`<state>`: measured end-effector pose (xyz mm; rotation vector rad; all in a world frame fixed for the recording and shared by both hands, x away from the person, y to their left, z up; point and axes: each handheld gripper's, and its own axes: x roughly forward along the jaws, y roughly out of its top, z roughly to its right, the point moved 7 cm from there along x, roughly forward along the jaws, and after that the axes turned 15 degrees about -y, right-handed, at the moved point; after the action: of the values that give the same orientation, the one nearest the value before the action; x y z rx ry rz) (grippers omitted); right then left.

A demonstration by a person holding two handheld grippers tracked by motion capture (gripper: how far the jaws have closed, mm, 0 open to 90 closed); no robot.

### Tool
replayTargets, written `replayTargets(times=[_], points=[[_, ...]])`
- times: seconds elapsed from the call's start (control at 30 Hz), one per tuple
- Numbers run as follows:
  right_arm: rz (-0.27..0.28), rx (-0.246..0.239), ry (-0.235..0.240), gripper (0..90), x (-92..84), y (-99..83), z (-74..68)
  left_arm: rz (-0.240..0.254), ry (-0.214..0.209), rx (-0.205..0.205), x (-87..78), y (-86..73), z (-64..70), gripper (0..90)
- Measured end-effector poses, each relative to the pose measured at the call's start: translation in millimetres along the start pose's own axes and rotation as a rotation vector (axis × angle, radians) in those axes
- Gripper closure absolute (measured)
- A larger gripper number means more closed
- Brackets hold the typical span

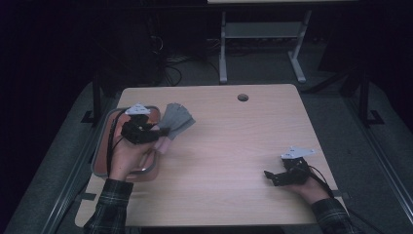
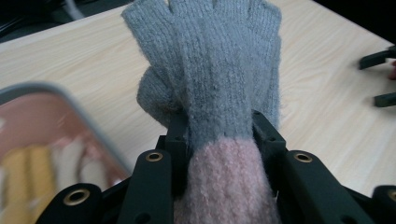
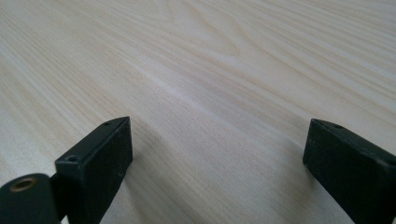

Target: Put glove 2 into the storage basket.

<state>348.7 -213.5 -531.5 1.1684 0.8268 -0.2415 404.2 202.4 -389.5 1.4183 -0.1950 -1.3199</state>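
Note:
A grey knitted fingerless glove (image 2: 215,65) with a pink cuff hangs in the air over the table's left part, seen in the high view as the glove (image 1: 176,121). My left gripper (image 1: 163,130) is shut on it near where grey meets pink, the jaws pressing both sides in the left gripper view, my left gripper (image 2: 219,130). My right gripper (image 1: 269,176) rests low at the table's right front, open, and the right gripper (image 3: 217,144) has bare wood between its fingers.
A grey-rimmed tray (image 1: 99,146) with a reddish inside lies at the table's left edge, under my left hand; the tray (image 2: 70,121) holds blurred pale and yellow items. A cable hole (image 1: 242,97) sits near the table's far edge.

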Motion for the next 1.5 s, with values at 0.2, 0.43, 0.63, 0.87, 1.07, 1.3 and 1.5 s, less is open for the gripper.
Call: replayTargets(times=[0.2,0.43,0.63,0.87,1.07,1.3,1.5], points=[[0.0,-0.001,0.003,7.2,-0.1,-0.1,0.2,0.021,0.079,-0.045,-23.1,-11.9,-20.5,65.4],[-0.001,-0.006,0.005,6.9,0.4,0.0,0.5,0.032,0.16,-0.096,-43.8,-25.7,-42.9,65.3],[-0.001,-0.006,0.005,6.9,0.4,0.0,0.5,-0.006,0.224,-0.123,-46.4,-38.1,-57.6,65.0],[-0.001,-0.006,0.005,6.9,0.4,0.0,0.5,-0.067,0.28,-0.152,-40.9,-51.6,-71.2,64.7],[-0.001,-0.007,0.004,7.0,0.4,0.0,0.6,-0.114,0.313,-0.171,-33.6,-64.3,-82.4,64.1],[-0.001,-0.007,0.004,6.9,0.4,0.1,0.6,-0.121,0.298,-0.164,-23.7,-67.1,-82.8,57.4],[-0.001,-0.007,0.004,7.0,0.4,0.0,0.6,-0.098,0.316,-0.179,-27.5,-67.6,-87.3,29.7]])
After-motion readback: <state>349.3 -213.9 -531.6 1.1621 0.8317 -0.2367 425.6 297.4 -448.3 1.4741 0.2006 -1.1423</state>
